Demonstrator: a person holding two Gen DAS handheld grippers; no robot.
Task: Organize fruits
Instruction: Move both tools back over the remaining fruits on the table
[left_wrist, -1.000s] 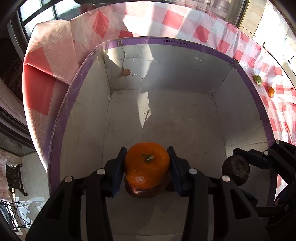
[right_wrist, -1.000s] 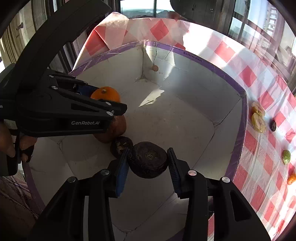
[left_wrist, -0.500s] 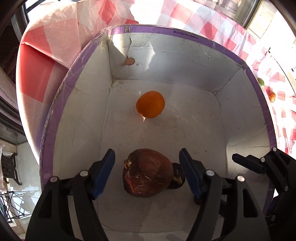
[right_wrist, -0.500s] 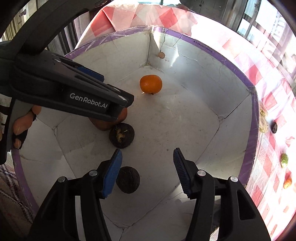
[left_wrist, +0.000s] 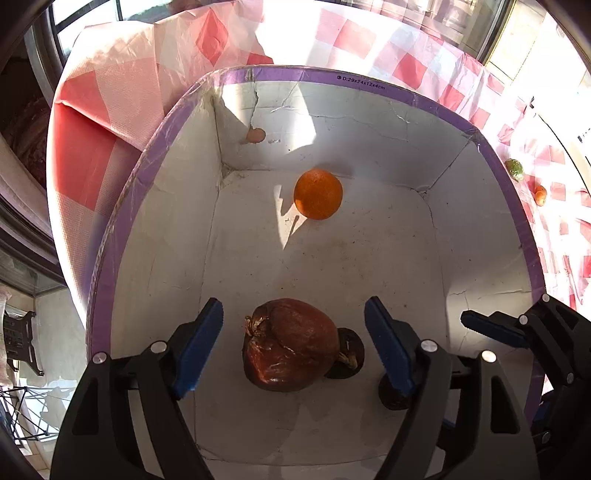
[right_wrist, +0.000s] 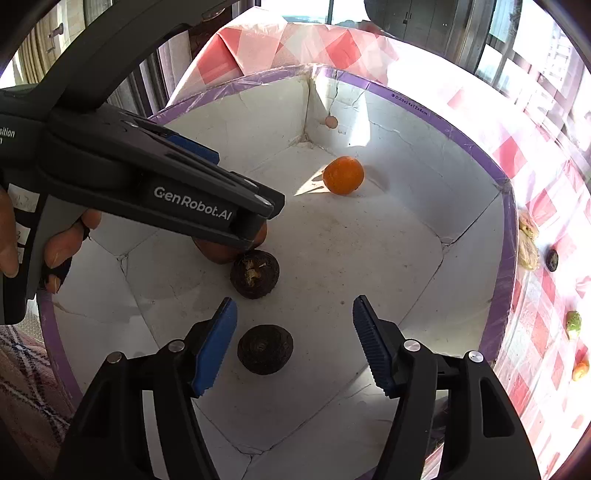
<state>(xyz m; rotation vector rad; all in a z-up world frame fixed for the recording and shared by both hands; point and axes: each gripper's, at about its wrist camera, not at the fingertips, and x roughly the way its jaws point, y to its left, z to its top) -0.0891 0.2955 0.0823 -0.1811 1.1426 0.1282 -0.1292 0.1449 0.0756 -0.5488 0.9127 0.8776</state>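
Here, both grippers' fingers are seen opening, nothing gripped: left gripper (left_wrist: 293, 347) above the brown fruit (left_wrist: 291, 345), right gripper (right_wrist: 293, 345) above a dark fruit (right_wrist: 265, 349). The orange (left_wrist: 318, 194) is seen at twelve o'clock inside the box (left_wrist: 369, 86).

Desk (right_wrist: 532, 122), covered by a red-and-white checked cloth (left_wrist: 369, 37). On the cloth: one white box (left_wrist: 369, 83) with purple rim; beside its right wall, pale peel pieces (right_wrist: 527, 243), a small dark fruit (right_wrist: 552, 260), a green fruit (right_wrist: 573, 324), a small orange piece (right_wrist: 580, 369).
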